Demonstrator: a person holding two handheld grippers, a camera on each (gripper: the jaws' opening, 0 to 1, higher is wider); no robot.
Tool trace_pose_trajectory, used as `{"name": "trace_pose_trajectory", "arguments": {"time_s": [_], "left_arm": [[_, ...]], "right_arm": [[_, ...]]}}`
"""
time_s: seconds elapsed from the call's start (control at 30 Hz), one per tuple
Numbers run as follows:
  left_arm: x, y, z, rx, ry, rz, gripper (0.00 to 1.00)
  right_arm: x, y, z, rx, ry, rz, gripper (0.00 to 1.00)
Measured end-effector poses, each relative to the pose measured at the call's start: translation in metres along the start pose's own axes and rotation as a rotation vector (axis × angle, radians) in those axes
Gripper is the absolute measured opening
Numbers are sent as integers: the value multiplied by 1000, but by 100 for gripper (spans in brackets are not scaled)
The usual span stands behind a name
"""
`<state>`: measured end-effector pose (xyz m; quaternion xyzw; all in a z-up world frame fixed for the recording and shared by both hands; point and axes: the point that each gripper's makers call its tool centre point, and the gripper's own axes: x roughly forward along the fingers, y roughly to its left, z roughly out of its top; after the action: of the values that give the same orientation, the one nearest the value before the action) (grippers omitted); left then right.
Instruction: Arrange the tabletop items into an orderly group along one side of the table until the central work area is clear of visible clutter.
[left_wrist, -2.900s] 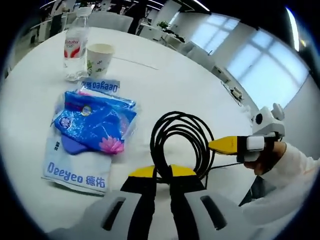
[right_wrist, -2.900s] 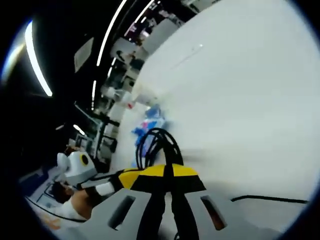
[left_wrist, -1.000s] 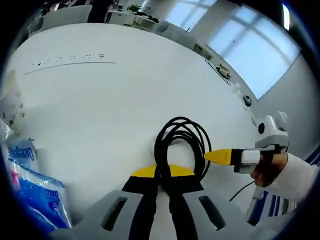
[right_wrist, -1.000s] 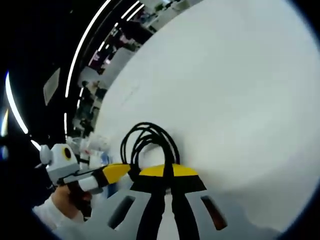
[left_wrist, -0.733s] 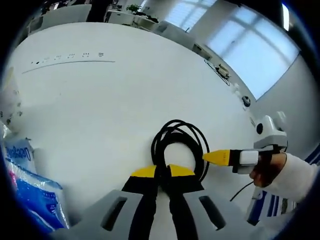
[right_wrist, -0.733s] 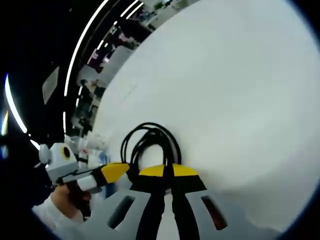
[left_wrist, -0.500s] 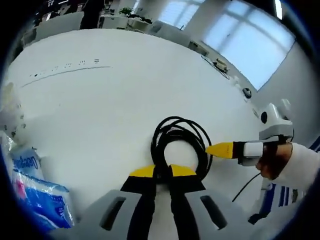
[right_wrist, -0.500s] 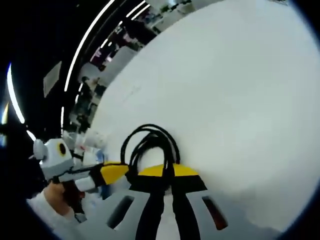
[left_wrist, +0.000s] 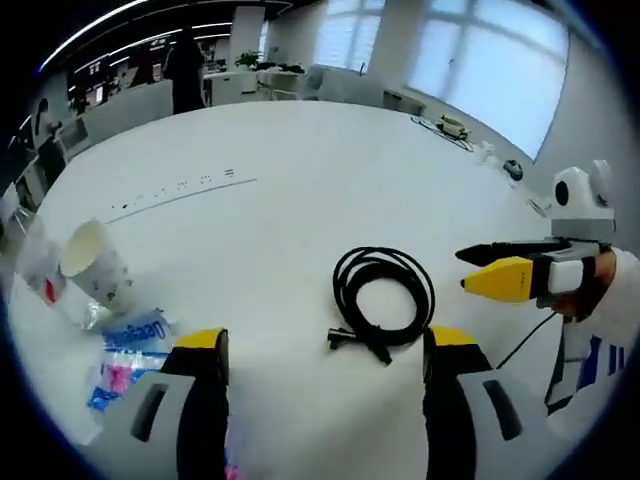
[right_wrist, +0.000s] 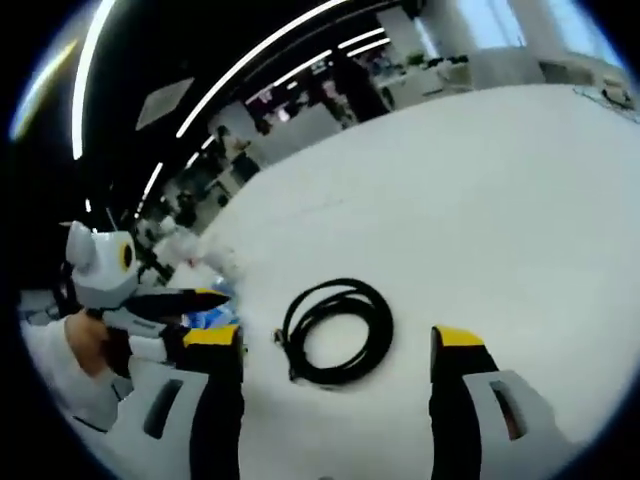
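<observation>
A coiled black cable (left_wrist: 343, 292) lies flat on the white round table (left_wrist: 300, 170), free of both grippers. My left gripper (left_wrist: 325, 345) is open, its yellow-tipped jaws wide apart just short of the coil. The right gripper (left_wrist: 505, 265) comes in from the right beside the coil. In the right gripper view the cable (right_wrist: 385, 335) sits between and just beyond my open right gripper (right_wrist: 335, 345), with the left gripper (right_wrist: 200, 300) and a hand at the left. Blue tissue packs (left_wrist: 130, 345), a paper cup (left_wrist: 92, 262) and a water bottle (left_wrist: 40, 272) stand at the left.
A thin line with small marks (left_wrist: 180, 190) crosses the tabletop beyond the cup. A black lead (left_wrist: 515, 345) hangs below the right gripper. Chairs, desks and windows ring the table's far edge. Broad bare tabletop (right_wrist: 450, 200) stretches beyond the cable.
Both grippers have opened, let go of the cable and pulled back. The coil now lies loose on the table. The left view has swung to show the cup, bottle and packs.
</observation>
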<state>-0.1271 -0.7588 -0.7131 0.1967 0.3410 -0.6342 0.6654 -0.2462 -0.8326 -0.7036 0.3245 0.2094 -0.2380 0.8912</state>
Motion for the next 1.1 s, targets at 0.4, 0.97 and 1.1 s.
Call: {"name": "trace_pose_trajectory", "arguments": {"time_s": [0.4, 0.97, 1.1], "left_arm": [[-46, 24, -10, -101, -73, 80, 83], [-68, 35, -16, -157, -141, 129, 81], [-75, 39, -24, -178, -147, 141, 81]], "right_arm": [[-18, 13, -4, 78, -19, 25, 85], [-26, 26, -9, 69, -2, 66, 82], [-31, 22, -17, 72, 14, 56, 81]]}}
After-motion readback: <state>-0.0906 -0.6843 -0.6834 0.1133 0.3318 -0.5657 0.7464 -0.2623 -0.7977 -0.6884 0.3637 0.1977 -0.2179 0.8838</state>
